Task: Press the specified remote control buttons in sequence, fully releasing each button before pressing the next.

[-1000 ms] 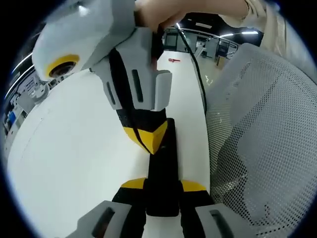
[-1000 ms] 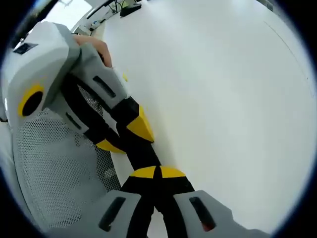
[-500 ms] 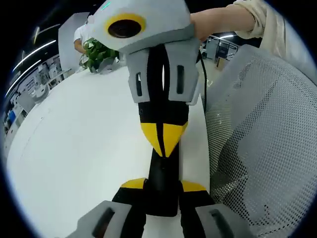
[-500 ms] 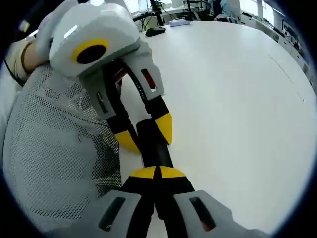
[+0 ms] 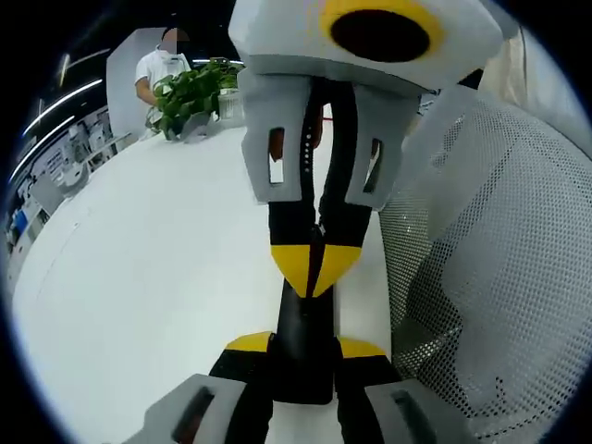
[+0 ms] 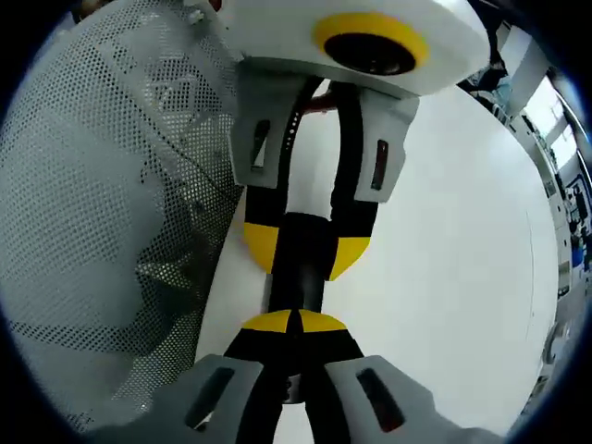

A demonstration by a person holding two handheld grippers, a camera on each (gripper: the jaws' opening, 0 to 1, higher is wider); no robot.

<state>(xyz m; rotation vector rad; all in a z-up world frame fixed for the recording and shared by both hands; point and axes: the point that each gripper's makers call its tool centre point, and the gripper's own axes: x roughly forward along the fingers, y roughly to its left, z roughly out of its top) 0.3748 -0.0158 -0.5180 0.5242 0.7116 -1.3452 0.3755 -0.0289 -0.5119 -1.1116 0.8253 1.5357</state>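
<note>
The black slim remote (image 5: 303, 347) lies flat on the white table (image 5: 139, 277), lengthwise, near its edge, clamped between the left gripper's (image 5: 303, 344) jaws.

white table (image 5: 139, 277), potted plant (image 5: 190, 92)

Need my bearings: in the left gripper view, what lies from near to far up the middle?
Left hand-held gripper shut on the black remote → right hand-held gripper, tips on the remote → white table → potted plant.
</note>
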